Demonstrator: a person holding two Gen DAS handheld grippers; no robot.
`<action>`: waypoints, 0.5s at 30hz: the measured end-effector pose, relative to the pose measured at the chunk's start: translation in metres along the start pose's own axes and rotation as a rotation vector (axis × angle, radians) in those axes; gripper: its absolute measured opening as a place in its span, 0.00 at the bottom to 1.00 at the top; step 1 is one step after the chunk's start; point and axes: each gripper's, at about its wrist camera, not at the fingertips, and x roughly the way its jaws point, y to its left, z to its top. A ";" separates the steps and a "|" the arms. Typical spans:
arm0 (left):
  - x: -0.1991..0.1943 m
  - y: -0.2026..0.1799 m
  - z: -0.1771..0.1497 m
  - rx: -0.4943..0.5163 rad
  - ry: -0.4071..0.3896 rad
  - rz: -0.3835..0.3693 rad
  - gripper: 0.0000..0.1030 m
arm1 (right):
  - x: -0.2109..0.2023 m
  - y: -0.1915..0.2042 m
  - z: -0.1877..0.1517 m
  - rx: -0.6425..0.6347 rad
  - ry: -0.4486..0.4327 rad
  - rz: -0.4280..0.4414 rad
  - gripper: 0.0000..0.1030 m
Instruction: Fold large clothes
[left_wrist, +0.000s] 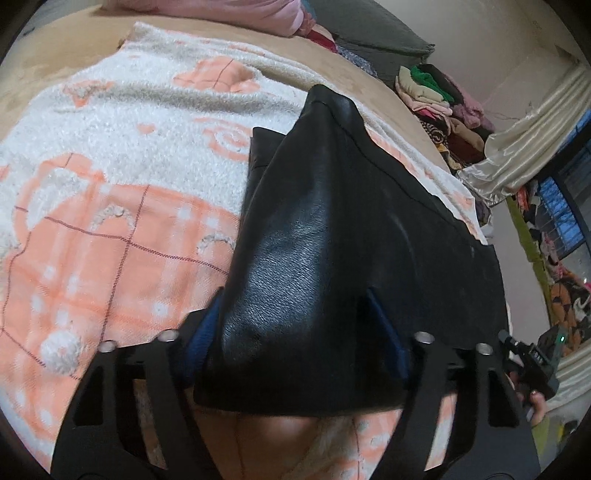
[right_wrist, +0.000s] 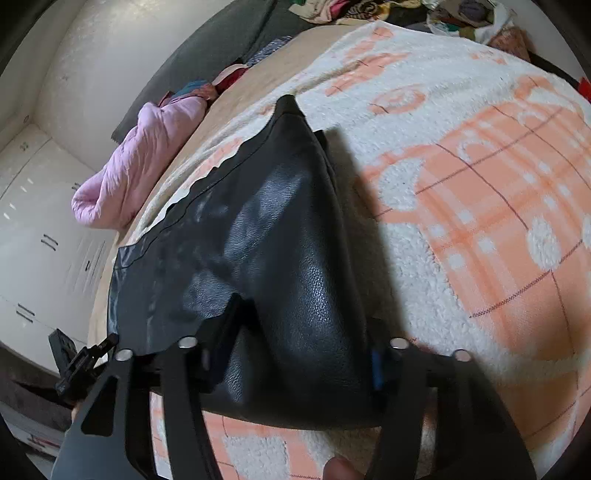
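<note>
Black leather-look garment (left_wrist: 314, 229) bunched up between both grippers, close under each camera.

Both tools hold it over a fleecy white-and-peach blanket (left_wrist: 110, 221) spread across the bed. On the left gripper (left_wrist: 299, 314), blue pads (left_wrist: 207, 332) sit either side of a raised fold, the jaws half-spread and seemingly pressing on it, though the material hides the tips, so I can't swear to the contact. On the right gripper (right_wrist: 299, 343) the same garment humps up between the fingers, jaws part-closed around it. From there the dark sheet slopes down and lies flat on the blanket, its wavy hem toward the bed's edge. A pink quilt (right_wrist: 122, 177) lies rolled near the wall, and a heap of mixed clothes (left_wrist: 443, 107) sits at the far corner.
</note>
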 end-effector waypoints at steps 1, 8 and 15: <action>-0.003 -0.002 -0.002 0.014 -0.004 0.006 0.52 | -0.001 0.002 0.000 -0.017 0.000 -0.005 0.44; -0.021 -0.006 -0.015 0.023 -0.001 0.001 0.44 | -0.008 0.006 0.004 -0.063 -0.008 -0.027 0.37; -0.026 -0.002 -0.027 0.023 -0.015 0.012 0.48 | -0.004 0.005 0.002 -0.070 -0.015 -0.083 0.51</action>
